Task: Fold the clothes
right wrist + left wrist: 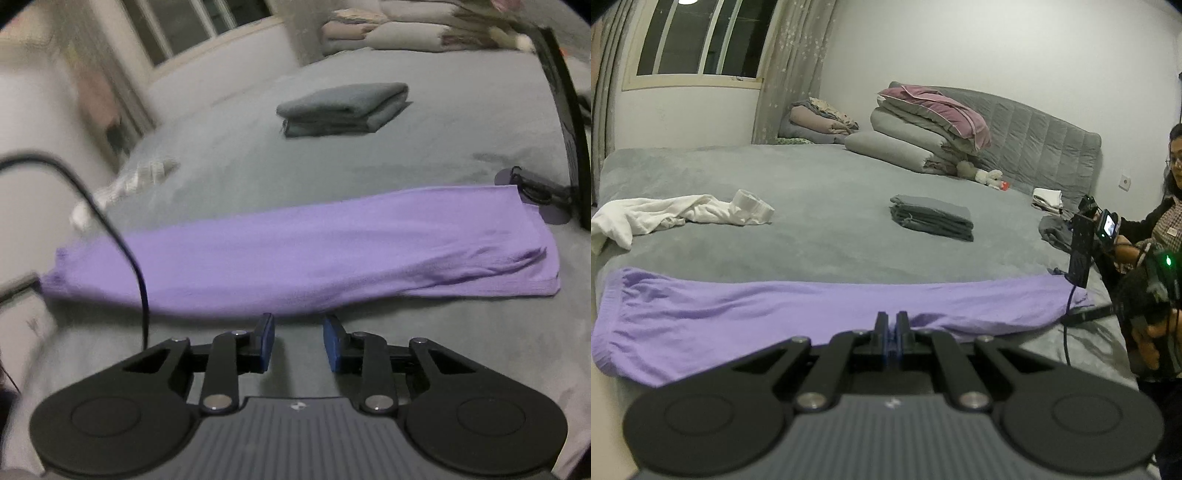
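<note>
Both tools near purple garment (pixel 798 314) edge.

I can read no words or numbers anywhere. Behind my fingers, the ribbed grey housing (pixel 886 424) of each of my tools carries only a small pale emblem (pixel 296 406), too small to read.

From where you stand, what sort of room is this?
Most likely a bedroom. A wide bed with a padded grey headboard fills the view, folded quilts are piled at its head, and a curtained window stands behind. A purple garment lies spread on the bed.
</note>
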`<action>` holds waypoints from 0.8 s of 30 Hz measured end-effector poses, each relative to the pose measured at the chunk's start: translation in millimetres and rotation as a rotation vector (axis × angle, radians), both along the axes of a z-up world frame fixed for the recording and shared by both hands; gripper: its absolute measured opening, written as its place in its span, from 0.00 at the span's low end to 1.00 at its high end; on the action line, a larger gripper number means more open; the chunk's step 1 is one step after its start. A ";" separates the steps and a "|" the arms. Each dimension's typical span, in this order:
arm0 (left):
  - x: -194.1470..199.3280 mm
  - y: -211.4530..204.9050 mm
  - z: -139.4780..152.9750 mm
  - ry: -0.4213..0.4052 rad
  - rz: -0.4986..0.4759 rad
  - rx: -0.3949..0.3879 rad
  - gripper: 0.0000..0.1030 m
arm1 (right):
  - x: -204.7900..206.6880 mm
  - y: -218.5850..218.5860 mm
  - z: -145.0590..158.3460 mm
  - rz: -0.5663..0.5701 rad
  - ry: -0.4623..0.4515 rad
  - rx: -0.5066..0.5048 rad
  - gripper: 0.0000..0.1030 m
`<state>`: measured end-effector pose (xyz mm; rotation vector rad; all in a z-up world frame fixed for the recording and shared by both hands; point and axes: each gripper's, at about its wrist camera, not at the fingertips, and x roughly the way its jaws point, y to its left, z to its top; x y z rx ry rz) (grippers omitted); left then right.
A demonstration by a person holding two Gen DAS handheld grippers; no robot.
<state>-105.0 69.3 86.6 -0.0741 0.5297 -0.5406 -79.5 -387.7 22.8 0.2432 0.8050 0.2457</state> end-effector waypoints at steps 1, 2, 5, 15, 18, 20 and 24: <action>-0.2 -0.2 0.4 -0.001 0.000 -0.002 0.03 | -0.3 2.5 -1.0 0.009 0.000 -0.019 0.28; -0.4 -0.4 0.8 -0.002 -0.001 -0.005 0.03 | -0.1 5.1 -0.5 0.016 -0.004 -0.026 0.30; -1.1 -0.4 0.0 0.001 -0.002 -0.005 0.03 | 2.3 10.7 1.1 0.008 -0.035 -0.052 0.30; -3.4 -2.1 -3.8 0.003 -0.005 0.015 0.03 | 16.1 13.2 8.0 -0.134 -0.127 -0.118 0.30; -2.5 -1.8 -4.5 0.005 -0.003 0.016 0.03 | 18.6 15.8 3.2 -0.126 -0.104 -0.156 0.30; -3.4 -2.2 -3.8 0.003 -0.003 0.015 0.03 | 15.3 17.2 6.2 -0.104 -0.124 -0.159 0.30; -3.9 -2.3 -4.1 0.003 -0.002 0.015 0.03 | 14.7 15.2 4.4 -0.079 -0.105 -0.138 0.30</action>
